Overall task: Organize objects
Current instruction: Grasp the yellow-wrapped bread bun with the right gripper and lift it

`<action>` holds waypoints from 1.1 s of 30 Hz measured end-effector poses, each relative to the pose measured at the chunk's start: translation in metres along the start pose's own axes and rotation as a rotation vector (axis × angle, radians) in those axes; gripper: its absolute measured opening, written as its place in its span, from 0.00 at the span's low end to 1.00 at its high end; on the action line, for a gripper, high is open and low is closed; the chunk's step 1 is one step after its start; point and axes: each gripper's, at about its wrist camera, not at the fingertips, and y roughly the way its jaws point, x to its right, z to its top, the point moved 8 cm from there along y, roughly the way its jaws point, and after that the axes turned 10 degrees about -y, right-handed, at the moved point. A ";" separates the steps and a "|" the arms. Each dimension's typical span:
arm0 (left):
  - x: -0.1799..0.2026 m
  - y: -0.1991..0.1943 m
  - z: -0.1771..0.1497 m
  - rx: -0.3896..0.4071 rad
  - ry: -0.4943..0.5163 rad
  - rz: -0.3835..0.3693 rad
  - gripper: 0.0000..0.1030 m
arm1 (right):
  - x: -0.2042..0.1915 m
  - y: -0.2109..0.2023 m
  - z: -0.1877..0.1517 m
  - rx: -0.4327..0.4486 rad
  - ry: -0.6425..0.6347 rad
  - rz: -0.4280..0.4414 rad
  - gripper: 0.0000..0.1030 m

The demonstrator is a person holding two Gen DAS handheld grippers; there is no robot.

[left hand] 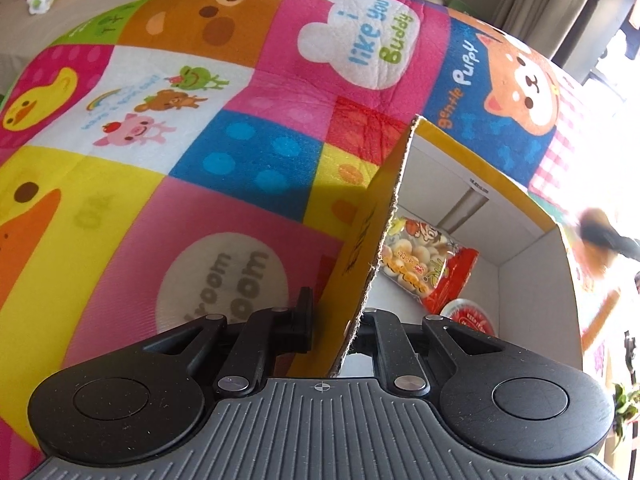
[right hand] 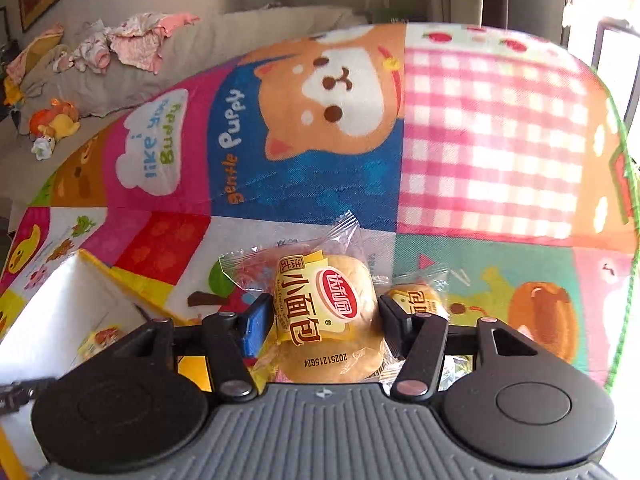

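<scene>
A yellow cardboard box (left hand: 500, 216) with a white inside stands on the colourful play mat (left hand: 240, 152). My left gripper (left hand: 340, 308) is shut on the box's near wall, one finger outside and one inside. In the box lie a snack bag (left hand: 424, 260) and a round red-and-white lid (left hand: 468, 316). In the right wrist view a wrapped small bread packet (right hand: 328, 312) sits between the fingers of my right gripper (right hand: 324, 312), and both pads touch its sides. A second bread packet (right hand: 416, 296) lies on the mat just right of it. The box (right hand: 60, 300) is to the left.
The patchwork mat (right hand: 480, 140) spreads out ahead, with a green trim at its right edge. Behind it, a grey sofa (right hand: 200, 48) carries crumpled clothes (right hand: 132, 40) and a plush toy (right hand: 56, 122). Bright light washes out the right side of the left wrist view.
</scene>
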 end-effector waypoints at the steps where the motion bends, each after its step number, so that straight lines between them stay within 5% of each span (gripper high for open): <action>1: 0.002 0.001 0.000 0.001 -0.002 0.000 0.13 | -0.002 -0.015 -0.005 0.015 -0.017 0.006 0.55; 7: 0.007 0.004 0.000 0.001 -0.013 0.006 0.13 | -0.026 -0.083 -0.055 0.025 -0.149 0.023 0.55; 12: 0.007 0.005 0.000 0.001 -0.037 0.007 0.13 | -0.038 -0.083 -0.101 -0.072 -0.198 0.010 0.55; 16: 0.007 0.005 0.000 0.002 -0.035 0.012 0.13 | -0.064 -0.087 -0.125 -0.065 -0.263 0.022 0.62; 21: 0.007 0.005 -0.001 0.007 -0.036 0.015 0.13 | -0.114 -0.102 -0.131 0.004 -0.301 0.131 0.86; 33: 0.021 0.004 -0.012 -0.039 0.078 -0.029 0.16 | -0.127 -0.089 -0.108 0.112 -0.273 -0.017 0.88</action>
